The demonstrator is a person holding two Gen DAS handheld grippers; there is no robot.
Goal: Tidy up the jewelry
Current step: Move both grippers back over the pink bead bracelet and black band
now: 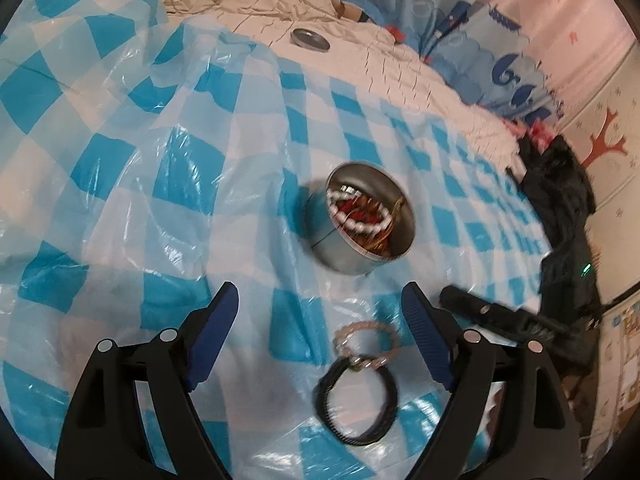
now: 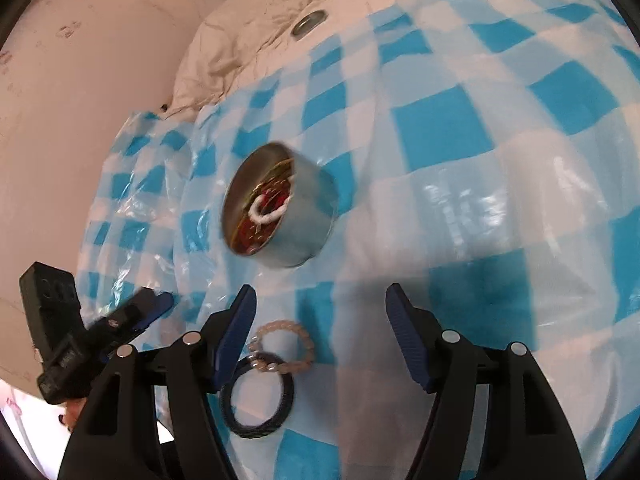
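Checked blue-and-white plastic sheet (image 1: 160, 184) covers a bed, with cream bedding behind and a small lid (image 1: 310, 40) lying on it. Near the middle stands an open tin (image 1: 360, 248), already holding a white bead string and red and gold pieces. Two bracelets lie on the sheet in front of it: a pale bead bracelet (image 1: 366, 340) overlapping a black band (image 1: 358, 400), touching where they cross. Both lie between the spread fingers of the left gripper (image 1: 320, 320); the right gripper (image 2: 320, 316) also hangs with fingers apart, holding nothing.

I judge the step to be picking up one of these two for the tin. The overlap calls for a careful pinch on one ring only.

Motion blur smears the tin's contents; individual pieces cannot be told apart.
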